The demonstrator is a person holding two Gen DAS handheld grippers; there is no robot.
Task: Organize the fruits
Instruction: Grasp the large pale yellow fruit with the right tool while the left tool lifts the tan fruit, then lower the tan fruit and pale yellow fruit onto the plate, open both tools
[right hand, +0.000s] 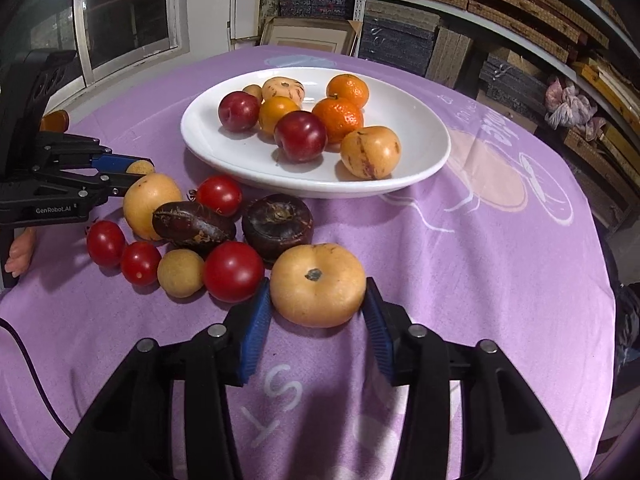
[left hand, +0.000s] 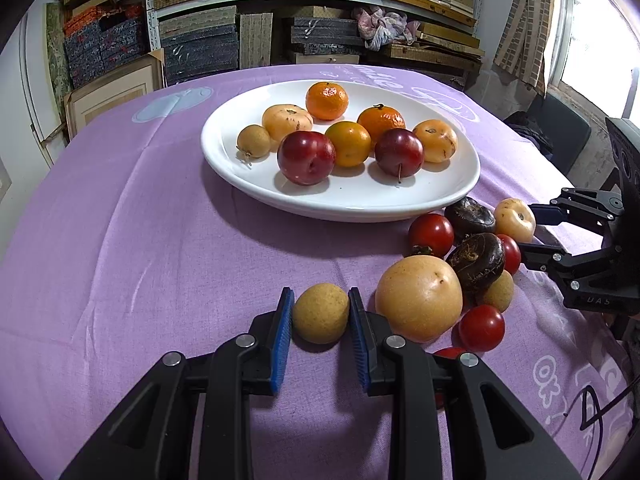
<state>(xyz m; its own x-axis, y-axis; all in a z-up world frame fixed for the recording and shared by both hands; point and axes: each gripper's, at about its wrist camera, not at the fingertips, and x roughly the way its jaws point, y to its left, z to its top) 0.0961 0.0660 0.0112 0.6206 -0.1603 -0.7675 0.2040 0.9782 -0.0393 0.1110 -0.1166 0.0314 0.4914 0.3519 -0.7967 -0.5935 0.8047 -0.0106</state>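
Observation:
A white plate (left hand: 448, 196) holds several fruits: two red plums (left hand: 306, 158), tangerines (left hand: 327, 100) and yellow-orange fruits. Beside it on the purple cloth lies a pile: cherry tomatoes (left hand: 430, 234), two dark water chestnuts (left hand: 476, 262), a large yellow pear (left hand: 419, 298). My left gripper (left hand: 321, 320) is shut on a small tan longan (left hand: 320, 314) resting on the cloth; it also shows in the right wrist view (right hand: 120, 170). My right gripper (right hand: 318, 306) has its pads against a flat yellow-orange fruit (right hand: 318, 284) on the cloth; it also shows in the left wrist view (left hand: 528, 230).
The plate (right hand: 420, 160) sits mid-table. More tomatoes (right hand: 233, 270) and a longan (right hand: 181, 273) lie left of the right gripper. Shelves of stacked boxes (left hand: 200, 48) stand behind the table. A cable (right hand: 28, 372) runs along the left.

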